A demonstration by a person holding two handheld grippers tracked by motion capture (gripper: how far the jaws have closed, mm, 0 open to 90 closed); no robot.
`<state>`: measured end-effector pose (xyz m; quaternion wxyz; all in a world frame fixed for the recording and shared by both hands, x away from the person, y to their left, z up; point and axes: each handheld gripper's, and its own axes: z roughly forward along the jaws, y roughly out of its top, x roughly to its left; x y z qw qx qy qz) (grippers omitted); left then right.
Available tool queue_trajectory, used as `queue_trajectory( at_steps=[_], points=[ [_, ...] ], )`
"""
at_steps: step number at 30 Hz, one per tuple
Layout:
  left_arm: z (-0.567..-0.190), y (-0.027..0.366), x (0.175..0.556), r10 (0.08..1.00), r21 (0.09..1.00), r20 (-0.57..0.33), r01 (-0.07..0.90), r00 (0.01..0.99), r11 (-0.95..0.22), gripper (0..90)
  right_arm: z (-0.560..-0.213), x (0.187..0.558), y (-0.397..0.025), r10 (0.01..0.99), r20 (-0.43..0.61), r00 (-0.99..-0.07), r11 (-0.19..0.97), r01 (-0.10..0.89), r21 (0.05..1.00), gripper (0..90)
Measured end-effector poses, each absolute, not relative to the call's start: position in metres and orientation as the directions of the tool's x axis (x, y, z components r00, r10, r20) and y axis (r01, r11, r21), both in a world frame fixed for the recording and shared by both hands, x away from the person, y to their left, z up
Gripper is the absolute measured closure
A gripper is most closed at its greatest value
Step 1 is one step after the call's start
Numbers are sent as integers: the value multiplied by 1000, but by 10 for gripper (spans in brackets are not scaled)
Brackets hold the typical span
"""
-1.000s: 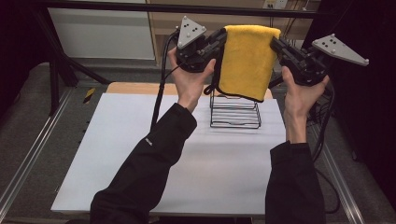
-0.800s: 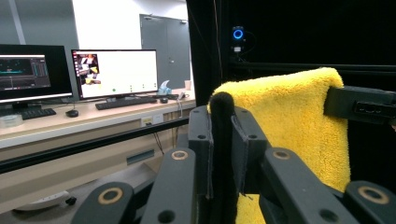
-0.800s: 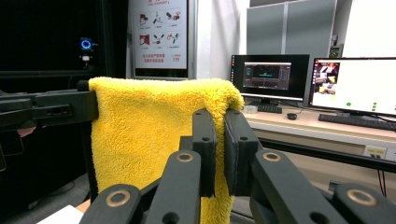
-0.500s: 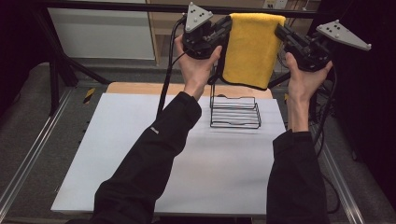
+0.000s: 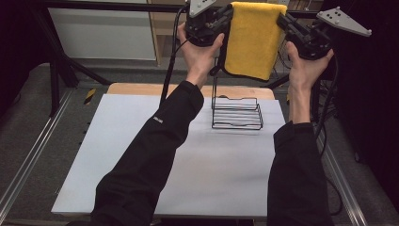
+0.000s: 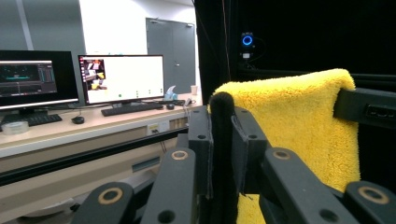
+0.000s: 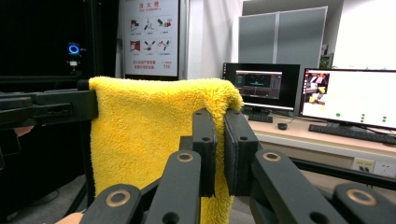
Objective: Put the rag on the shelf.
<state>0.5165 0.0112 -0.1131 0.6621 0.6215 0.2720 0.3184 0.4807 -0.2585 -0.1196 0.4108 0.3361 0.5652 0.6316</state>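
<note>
Lettering on a wall poster (image 7: 150, 37) behind the fluffy yellow microfibre towel (image 5: 251, 40) is too small to read; a white tag on the left sleeve (image 5: 156, 119) likewise. Towel hangs folded, top edge level, long axis vertical, well above the black wire rack (image 5: 236, 113) on the white table (image 5: 141, 155). Left gripper (image 5: 227, 13) and right gripper (image 5: 282, 19) each pinch a top corner, jaws clamped tight on the fabric.
</note>
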Motion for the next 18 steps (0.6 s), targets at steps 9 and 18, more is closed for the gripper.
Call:
queue_trajectory(
  at_steps=[9, 18],
  points=[
    [-121, 11, 532, 782, 994, 91, -110, 616, -30, 794, -123, 502, -257, 900, -61, -431, 0, -139, 990, 846],
    [-144, 13, 542, 766, 993, 110, -100, 633, -60, 793, -144, 517, -259, 892, -67, -448, 19, -111, 994, 846]
  ],
)
